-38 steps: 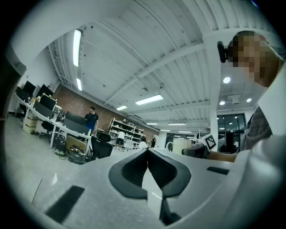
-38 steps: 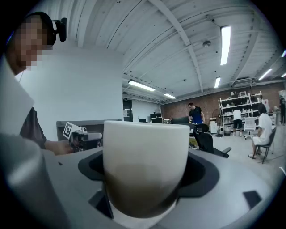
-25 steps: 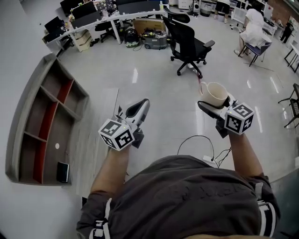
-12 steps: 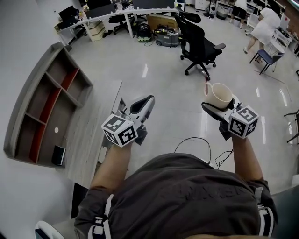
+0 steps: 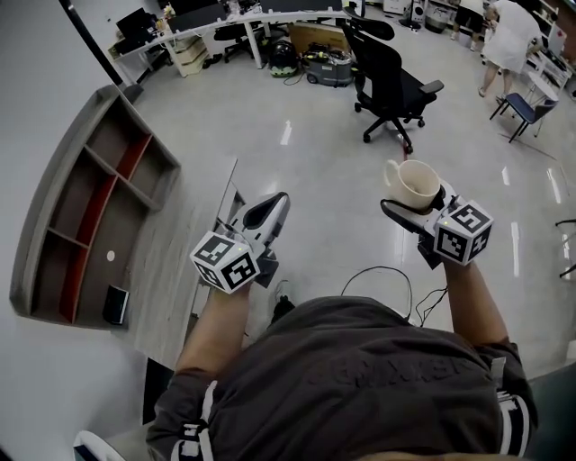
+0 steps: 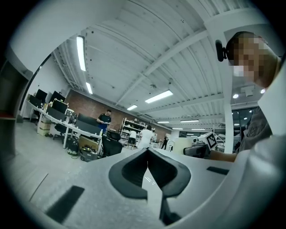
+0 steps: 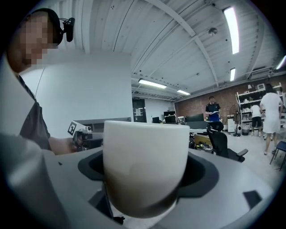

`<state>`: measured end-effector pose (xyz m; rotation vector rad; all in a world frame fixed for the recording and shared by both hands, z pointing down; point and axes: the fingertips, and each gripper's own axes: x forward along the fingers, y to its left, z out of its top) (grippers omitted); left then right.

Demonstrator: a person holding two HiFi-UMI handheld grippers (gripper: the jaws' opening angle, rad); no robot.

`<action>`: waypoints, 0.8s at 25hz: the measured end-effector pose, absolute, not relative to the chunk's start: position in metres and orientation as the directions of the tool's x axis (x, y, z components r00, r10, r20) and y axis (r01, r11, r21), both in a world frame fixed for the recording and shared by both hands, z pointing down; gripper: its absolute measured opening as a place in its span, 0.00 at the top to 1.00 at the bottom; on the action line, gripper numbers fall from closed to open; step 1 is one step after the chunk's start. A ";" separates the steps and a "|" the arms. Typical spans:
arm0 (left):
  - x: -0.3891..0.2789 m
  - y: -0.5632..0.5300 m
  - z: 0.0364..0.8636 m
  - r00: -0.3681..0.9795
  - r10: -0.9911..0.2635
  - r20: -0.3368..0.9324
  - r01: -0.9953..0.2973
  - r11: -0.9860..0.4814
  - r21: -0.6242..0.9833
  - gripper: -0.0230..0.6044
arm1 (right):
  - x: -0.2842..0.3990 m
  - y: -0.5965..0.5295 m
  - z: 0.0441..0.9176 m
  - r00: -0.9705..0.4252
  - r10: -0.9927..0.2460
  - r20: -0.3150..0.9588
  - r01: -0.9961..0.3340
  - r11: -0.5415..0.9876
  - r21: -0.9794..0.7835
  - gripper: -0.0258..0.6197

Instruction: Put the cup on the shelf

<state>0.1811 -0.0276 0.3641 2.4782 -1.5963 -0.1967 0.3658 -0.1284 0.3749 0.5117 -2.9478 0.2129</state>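
Observation:
A cream cup (image 5: 412,183) with a handle on its left side sits upright between the jaws of my right gripper (image 5: 416,200), which is shut on it and held up in the air at the right. In the right gripper view the cup (image 7: 145,163) fills the middle between the dark pads. My left gripper (image 5: 264,213) hangs at the left with its jaws shut and nothing in them; its pads meet in the left gripper view (image 6: 147,167). The grey shelf (image 5: 90,216) with red inner panels stands against the wall at the far left.
A wooden tabletop (image 5: 184,261) lies between me and the shelf. A black office chair (image 5: 389,83) stands ahead on the glossy floor. Desks with monitors (image 5: 207,22) line the back. A person in white (image 5: 511,36) stands at the far right. A cable (image 5: 378,270) lies on the floor.
The view has shifted slightly as the head moved; both grippers keep their poses, and the cup stays in the right gripper.

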 end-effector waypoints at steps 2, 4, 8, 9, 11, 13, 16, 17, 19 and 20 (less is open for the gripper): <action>0.167 -0.042 0.371 0.426 -0.905 -0.007 -0.880 -0.416 0.232 0.96 | 0.352 -0.140 0.380 -0.927 -0.334 0.172 -0.355 0.928 -0.115 0.27; 0.148 -0.062 0.378 0.448 -0.894 -0.004 -0.870 -0.437 0.230 0.96 | 0.334 -0.155 0.385 -0.919 -0.350 0.183 -0.373 0.921 -0.112 0.27; 0.096 -0.118 0.382 0.510 -0.860 -0.028 -0.837 -0.503 0.216 0.96 | 0.287 -0.198 0.389 -0.895 -0.406 0.184 -0.428 0.899 -0.098 0.27; 0.080 -0.135 0.381 0.528 -0.849 -0.034 -0.826 -0.522 0.211 0.96 | 0.272 -0.211 0.388 -0.889 -0.423 0.178 -0.444 0.891 -0.098 0.27; 0.046 -0.170 0.379 0.562 -0.826 -0.039 -0.805 -0.558 0.203 0.96 | 0.238 -0.236 0.387 -0.876 -0.451 0.170 -0.471 0.876 -0.102 0.27; 0.012 -0.202 0.375 0.593 -0.804 -0.037 -0.786 -0.588 0.190 0.96 | 0.204 -0.260 0.383 -0.863 -0.477 0.169 -0.496 0.862 -0.101 0.27; -0.037 -0.245 0.366 0.629 -0.777 -0.029 -0.764 -0.625 0.162 0.96 | 0.160 -0.295 0.372 -0.843 -0.515 0.156 -0.532 0.841 -0.097 0.27; -0.050 -0.257 0.364 0.638 -0.770 -0.029 -0.758 -0.634 0.156 0.96 | 0.147 -0.305 0.369 -0.837 -0.526 0.153 -0.542 0.835 -0.094 0.27; -0.074 -0.280 0.361 0.650 -0.760 -0.031 -0.748 -0.646 0.150 0.96 | 0.127 -0.324 0.365 -0.827 -0.541 0.151 -0.557 0.826 -0.089 0.27; -0.083 -0.290 0.361 0.653 -0.757 -0.035 -0.745 -0.649 0.152 0.96 | 0.118 -0.331 0.365 -0.823 -0.547 0.153 -0.562 0.822 -0.087 0.27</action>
